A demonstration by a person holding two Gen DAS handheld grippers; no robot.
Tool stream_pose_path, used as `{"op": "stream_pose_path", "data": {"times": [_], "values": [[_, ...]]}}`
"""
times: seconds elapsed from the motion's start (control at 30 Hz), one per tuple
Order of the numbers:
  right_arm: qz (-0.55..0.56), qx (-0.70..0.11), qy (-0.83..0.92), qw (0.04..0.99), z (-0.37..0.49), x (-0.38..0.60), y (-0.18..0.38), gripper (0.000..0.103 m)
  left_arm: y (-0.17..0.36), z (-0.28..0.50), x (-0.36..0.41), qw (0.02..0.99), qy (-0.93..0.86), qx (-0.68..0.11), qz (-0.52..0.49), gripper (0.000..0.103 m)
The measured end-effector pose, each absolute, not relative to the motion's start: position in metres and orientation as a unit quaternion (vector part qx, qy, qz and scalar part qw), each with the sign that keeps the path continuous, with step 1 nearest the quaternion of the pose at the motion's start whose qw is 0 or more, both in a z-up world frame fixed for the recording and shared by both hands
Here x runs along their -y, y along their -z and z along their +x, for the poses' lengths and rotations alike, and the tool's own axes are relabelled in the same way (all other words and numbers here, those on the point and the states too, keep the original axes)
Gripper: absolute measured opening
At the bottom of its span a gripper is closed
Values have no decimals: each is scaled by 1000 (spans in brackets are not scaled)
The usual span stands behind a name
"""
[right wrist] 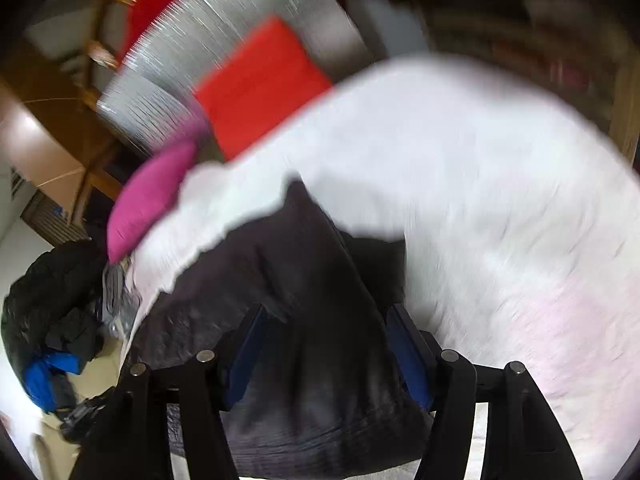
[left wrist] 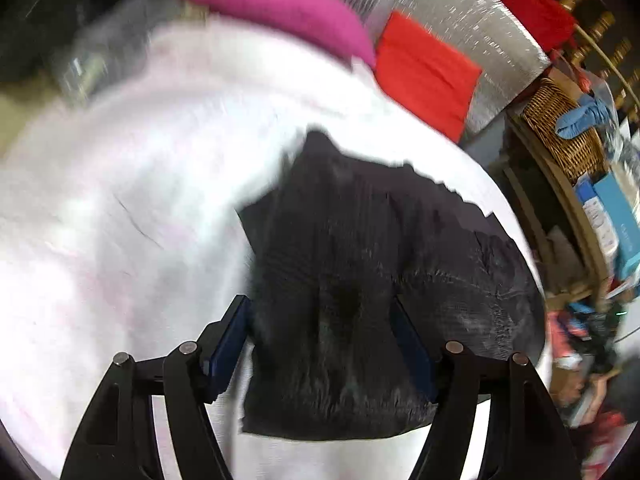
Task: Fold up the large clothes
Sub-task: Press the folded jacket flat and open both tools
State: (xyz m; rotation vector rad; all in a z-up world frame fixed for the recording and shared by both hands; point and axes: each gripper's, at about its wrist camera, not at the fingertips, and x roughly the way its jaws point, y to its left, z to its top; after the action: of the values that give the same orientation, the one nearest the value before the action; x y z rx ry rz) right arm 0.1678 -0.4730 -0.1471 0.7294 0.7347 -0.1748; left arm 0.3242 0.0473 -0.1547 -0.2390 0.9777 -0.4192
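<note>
- My left gripper (left wrist: 322, 344) is spread apart, with the dark, finely ribbed fabric garment (left wrist: 360, 280) bunched between my blue pads (left wrist: 230, 344); the cloth brushes the left pad, but nothing is pinched.
- My right gripper (right wrist: 326, 352) is likewise released, a ridge of the same garment (right wrist: 304, 320) standing loose between its fingers.
- The garment lies on the white bed sheet (left wrist: 120, 200), near me.
- Only my left view shows a woven wicker basket (left wrist: 560, 128) with a blue cloth (left wrist: 580, 118) far right.
- Only my right view shows a heap of dark clothes (right wrist: 52, 300) on the floor at left.
- Both views show a magenta pillow (left wrist: 280, 4) and a red cushion (left wrist: 424, 76) at the far end.
- Motion blur smears the sheet's edges; my own frame cuts off the garment's near hem.
</note>
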Motion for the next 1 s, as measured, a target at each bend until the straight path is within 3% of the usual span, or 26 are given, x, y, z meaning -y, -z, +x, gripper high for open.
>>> {"op": "stream_pose_path", "data": {"times": [0.1,0.2,0.33,0.43,0.73,0.83,1.0], "values": [[317,-325,46,890,155,450,130,66,133,294,-38,887,214,-402,-78,78],[302,-358,8,884,162,423,138,66,135,277,-24,900,210,-380,-48,88],[285,-452,24,845,183,398,184,66,182,289,18,869,169,-464,34,88],[255,-453,35,853,179,388,177,66,200,284,30,870,138,-468,80,88],[169,-383,55,906,105,333,100,67,116,198,33,928,93,-355,67,90],[158,-351,59,921,84,311,66,75,86,169,35,942,83,-318,68,93],[144,-306,70,938,47,281,21,78,43,129,31,959,63,-266,73,95]]}}
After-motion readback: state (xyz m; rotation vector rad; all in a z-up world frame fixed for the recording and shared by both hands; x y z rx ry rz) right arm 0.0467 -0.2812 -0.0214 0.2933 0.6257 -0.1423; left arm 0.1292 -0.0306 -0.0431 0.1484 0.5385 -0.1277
